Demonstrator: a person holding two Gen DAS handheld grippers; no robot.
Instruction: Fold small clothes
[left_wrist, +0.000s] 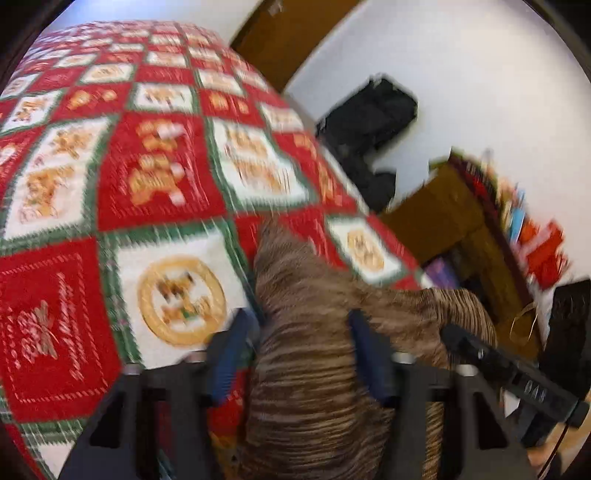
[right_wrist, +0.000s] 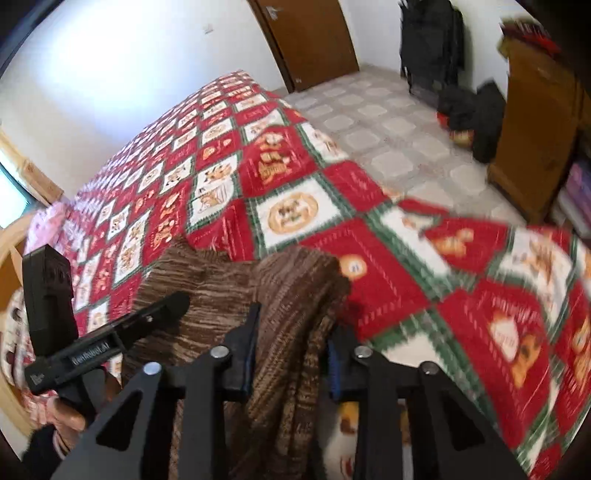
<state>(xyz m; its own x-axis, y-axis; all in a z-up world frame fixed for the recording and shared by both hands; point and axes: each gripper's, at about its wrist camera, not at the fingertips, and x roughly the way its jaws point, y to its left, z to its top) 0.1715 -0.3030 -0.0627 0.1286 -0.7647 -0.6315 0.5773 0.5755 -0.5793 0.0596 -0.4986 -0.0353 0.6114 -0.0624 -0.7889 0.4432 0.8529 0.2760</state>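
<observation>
A brown striped knit garment (left_wrist: 306, 332) lies at the near corner of a bed with a red, white and green patchwork blanket (left_wrist: 147, 177). My left gripper (left_wrist: 303, 350) is shut on the garment's cloth, which bunches between its blue pads (left_wrist: 229, 354). My right gripper (right_wrist: 291, 350) is shut on another part of the same garment (right_wrist: 258, 291), with folds hanging between its pads (right_wrist: 247, 350). Each gripper shows in the other's view: the right one (left_wrist: 509, 376) at the left view's lower right, the left one (right_wrist: 110, 339) at the right view's lower left.
The blanket (right_wrist: 369, 229) covers the whole bed. A tiled floor (right_wrist: 388, 129) runs along the bed's far side. A wooden door (right_wrist: 310, 40), black bags (right_wrist: 443, 66) and a wooden bookcase (right_wrist: 535, 122) stand by the wall. Pink cloth (right_wrist: 48, 225) lies at the bed's left.
</observation>
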